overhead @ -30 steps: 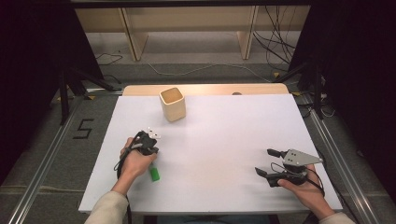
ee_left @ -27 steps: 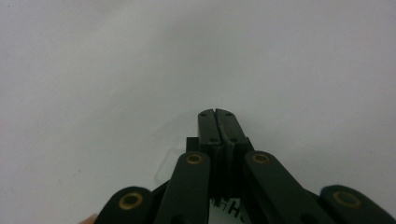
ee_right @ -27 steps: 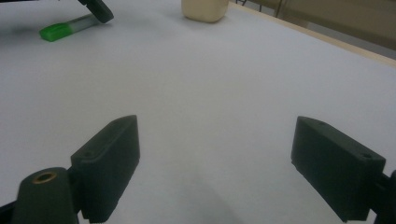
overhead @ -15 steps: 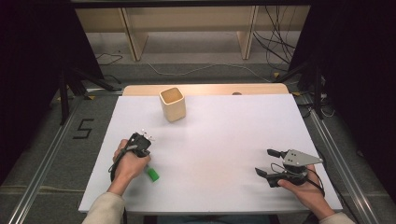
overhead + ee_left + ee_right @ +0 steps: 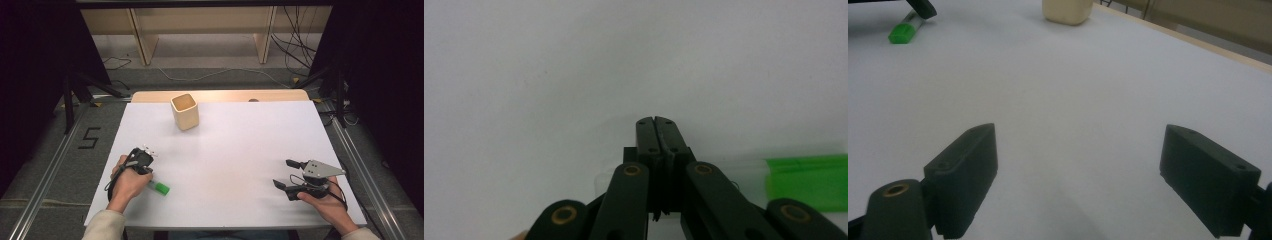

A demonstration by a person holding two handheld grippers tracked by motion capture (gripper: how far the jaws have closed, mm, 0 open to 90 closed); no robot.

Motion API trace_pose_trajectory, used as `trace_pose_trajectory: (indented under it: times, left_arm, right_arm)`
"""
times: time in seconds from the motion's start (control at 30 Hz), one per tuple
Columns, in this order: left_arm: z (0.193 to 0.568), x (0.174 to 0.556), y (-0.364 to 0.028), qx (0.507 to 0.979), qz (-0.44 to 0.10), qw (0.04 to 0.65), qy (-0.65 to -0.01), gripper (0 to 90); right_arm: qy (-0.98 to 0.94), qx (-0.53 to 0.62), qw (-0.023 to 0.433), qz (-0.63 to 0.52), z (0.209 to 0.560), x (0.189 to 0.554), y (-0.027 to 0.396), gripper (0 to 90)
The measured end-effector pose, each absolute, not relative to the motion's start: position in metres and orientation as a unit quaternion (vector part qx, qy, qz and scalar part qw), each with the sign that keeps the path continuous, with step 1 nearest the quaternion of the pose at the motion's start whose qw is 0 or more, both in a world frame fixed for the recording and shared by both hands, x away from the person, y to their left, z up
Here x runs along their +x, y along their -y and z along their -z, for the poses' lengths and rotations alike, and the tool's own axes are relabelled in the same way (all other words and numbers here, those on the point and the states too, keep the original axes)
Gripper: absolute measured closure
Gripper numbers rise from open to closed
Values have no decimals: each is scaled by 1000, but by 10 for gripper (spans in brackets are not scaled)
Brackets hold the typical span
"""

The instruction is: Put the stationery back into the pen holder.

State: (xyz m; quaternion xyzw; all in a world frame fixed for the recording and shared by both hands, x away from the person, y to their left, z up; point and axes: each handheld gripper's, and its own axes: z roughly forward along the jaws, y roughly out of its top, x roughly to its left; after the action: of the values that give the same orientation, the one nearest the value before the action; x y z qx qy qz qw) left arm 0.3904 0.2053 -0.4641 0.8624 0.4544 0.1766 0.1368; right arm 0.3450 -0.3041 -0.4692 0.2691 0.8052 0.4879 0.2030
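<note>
A marker with a green cap (image 5: 160, 188) lies on the white table (image 5: 235, 150) at the front left. My left gripper (image 5: 144, 170) is held in a hand right over the marker's pale body, pointing down at the table. In the left gripper view its jaws are pressed shut (image 5: 657, 134), and the green cap (image 5: 808, 181) lies to the right behind them. My right gripper (image 5: 286, 174) rests at the front right, open, with bare table between its fingers (image 5: 965, 175). From there the marker (image 5: 904, 31) lies far off to the left.
A light wooden cup (image 5: 185, 111) stands upright at the back of the table, left of centre, and it is also in the right gripper view (image 5: 1068, 10). A wooden strip (image 5: 220, 96) runs along the far edge. Cables and shelf legs lie on the floor beyond.
The left hand and its gripper have shifted slightly left and toward the front edge, down beside the marker. The marker and the right gripper have stayed put.
</note>
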Motion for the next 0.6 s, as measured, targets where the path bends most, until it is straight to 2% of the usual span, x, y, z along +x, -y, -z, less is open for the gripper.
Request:
trace_pose_trajectory:
  times: [0.6]
  left_arm:
    - [465, 337, -219, 873, -142, 112, -453, 900]
  right_arm:
    - [-805, 269, 204, -488, 469, 345, 303, 163]
